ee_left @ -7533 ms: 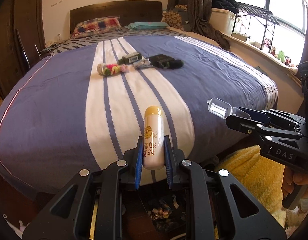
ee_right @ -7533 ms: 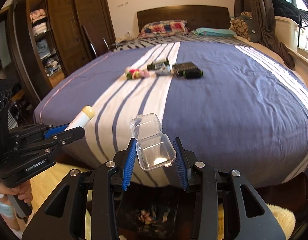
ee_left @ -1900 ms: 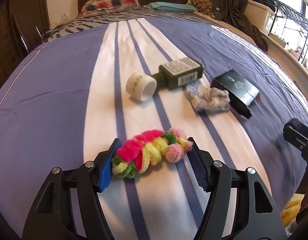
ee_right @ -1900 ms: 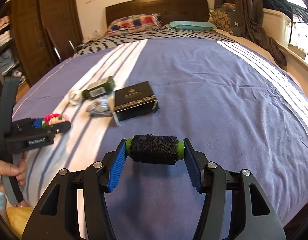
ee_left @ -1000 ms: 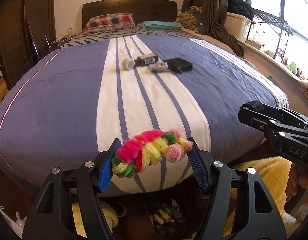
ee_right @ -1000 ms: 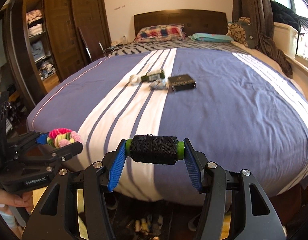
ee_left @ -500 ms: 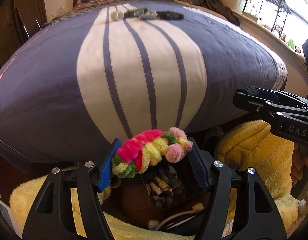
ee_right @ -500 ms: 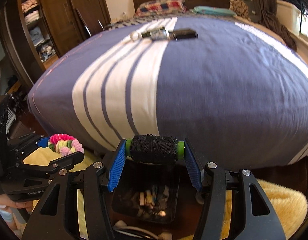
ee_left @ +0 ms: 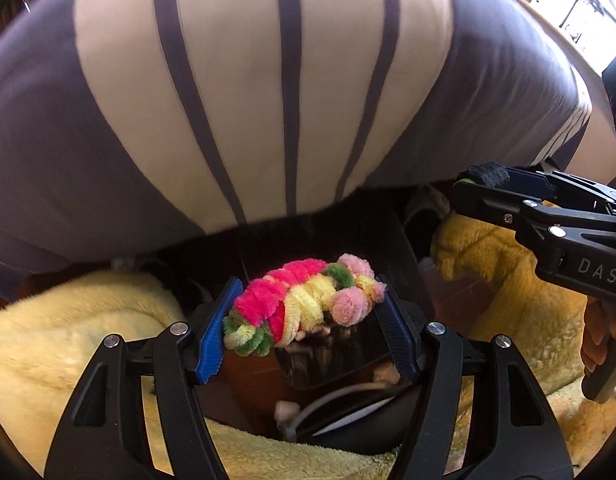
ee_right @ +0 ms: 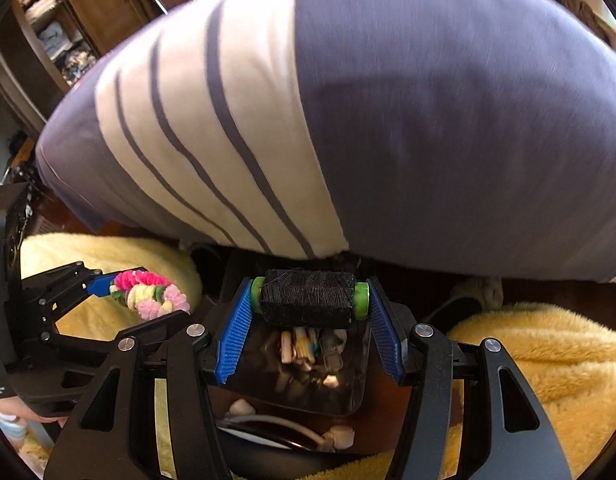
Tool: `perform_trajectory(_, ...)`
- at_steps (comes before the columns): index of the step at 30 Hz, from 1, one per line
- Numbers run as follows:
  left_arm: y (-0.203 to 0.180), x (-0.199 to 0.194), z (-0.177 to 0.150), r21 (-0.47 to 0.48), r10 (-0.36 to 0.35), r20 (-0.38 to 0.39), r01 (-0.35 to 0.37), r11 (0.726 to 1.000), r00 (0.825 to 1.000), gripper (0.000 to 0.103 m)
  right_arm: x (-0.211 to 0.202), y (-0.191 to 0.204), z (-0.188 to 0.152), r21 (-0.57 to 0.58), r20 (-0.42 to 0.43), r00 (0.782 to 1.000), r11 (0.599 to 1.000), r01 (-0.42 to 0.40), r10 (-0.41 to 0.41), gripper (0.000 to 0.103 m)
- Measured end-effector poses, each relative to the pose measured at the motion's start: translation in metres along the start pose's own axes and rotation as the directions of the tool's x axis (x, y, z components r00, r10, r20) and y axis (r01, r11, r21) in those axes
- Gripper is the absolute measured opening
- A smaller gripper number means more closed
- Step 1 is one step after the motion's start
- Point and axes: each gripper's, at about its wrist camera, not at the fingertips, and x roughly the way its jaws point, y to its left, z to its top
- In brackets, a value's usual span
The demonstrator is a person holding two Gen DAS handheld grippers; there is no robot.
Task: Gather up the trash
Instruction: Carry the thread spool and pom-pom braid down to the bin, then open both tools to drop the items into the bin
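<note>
Above the black bin (ee_right: 350, 402), both tools tilted steeply down: left tool (ee_left: 306, 320) clamping the pompom garland (ee_left: 304, 304), right tool (ee_right: 308, 320) the thread spool (ee_right: 308, 298).

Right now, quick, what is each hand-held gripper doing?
Left hand-held gripper: closed on the fuzzy colourful twist.
Right hand-held gripper: closed on the black thread spool.

Bin (ee_right: 348, 396) mouth open below; bed edge (ee_right: 428, 256) overhangs behind; yellow rugs (ee_right: 548, 360) flank both sides.
</note>
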Motion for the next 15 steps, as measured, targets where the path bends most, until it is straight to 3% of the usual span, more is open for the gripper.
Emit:
perform_trajectory(5, 0.004, 0.031, -0.006, -0.017, -0.042, -0.09, 0.041, 0.999, 0.995, 0.063, 0.027, -0.006, -0.005, 0.036, -0.075, 0.997, 0.999, -0.016, 0.019, 0.057)
perform_trajectory(15, 0.006, 0.061, -0.009, -0.029, -0.073, -0.179, 0.068, 0.997, 0.981, 0.064, 0.061, -0.009, -0.003, 0.061, -0.169, 0.984, 0.997, -0.041, 0.051, 0.057)
